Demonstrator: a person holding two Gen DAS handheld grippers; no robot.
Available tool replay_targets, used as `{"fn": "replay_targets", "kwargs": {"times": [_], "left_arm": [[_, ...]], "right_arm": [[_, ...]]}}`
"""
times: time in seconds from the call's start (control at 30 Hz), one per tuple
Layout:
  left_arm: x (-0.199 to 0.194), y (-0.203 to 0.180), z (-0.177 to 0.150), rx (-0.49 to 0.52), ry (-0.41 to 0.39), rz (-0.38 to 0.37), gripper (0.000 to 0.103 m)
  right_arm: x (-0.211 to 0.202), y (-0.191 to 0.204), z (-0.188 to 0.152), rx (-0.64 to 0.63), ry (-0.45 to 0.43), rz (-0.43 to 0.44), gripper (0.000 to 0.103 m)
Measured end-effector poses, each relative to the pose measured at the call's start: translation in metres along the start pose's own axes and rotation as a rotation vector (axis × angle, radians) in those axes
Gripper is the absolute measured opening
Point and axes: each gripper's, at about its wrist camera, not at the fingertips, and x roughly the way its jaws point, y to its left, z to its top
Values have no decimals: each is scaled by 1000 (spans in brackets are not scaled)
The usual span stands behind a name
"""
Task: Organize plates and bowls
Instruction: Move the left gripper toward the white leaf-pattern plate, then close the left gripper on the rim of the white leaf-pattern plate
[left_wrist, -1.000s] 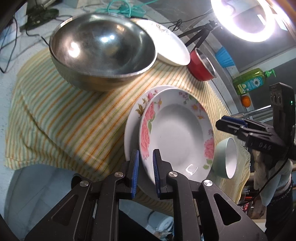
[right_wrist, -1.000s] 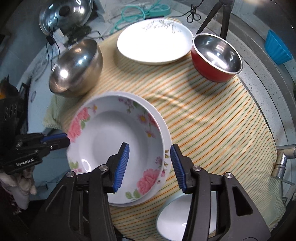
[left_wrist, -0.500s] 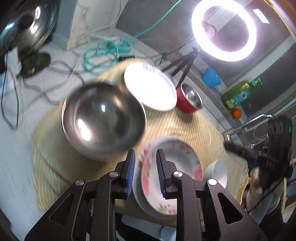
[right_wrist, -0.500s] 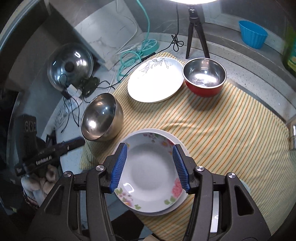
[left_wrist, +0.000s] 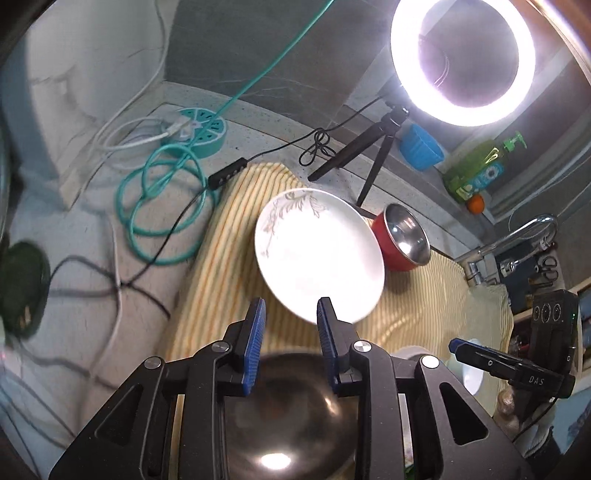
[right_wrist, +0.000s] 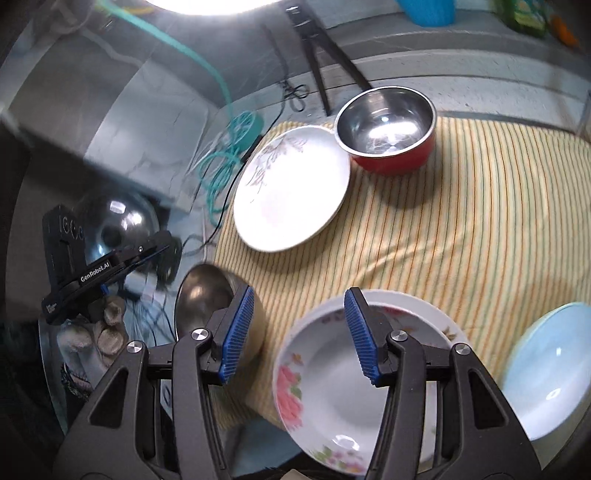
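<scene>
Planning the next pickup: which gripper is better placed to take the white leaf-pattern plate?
Left, probably. The left gripper points at the white plate, jaws open and empty; the right gripper hangs over the floral plate.

Glaring ring light (left_wrist: 463, 61), fisheye-bent edges, motion-blurred surroundings

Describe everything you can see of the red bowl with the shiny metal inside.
The red bowl with the shiny steel lining is round and deep, red outside, mirror-bright and empty inside, with a thin metal rim. It stands upright on the yellow striped cloth at the far edge, just in front of a black tripod leg. The white plate with a grey branch pattern lies close beside it; whether they touch is unclear. Neither gripper is near it.
</scene>
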Motion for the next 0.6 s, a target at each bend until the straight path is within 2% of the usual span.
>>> {"fn": "replay_targets", "kwargs": {"times": [0.17,0.33,0.5,0.6], "left_arm": [[38,25,32,19,62,-50,27],[78,33,57,61,127,-48,27],[99,33,74,88,139,-35,27],[107,38,80,83,155,-54,27]], "right_arm": [[24,-13,12,160,-50,3,51],[40,-20,27,213,-88,-51,45],[57,-27,39,264,-89,-55,40],[70,-26,46,265,-78,-64,36]]}}
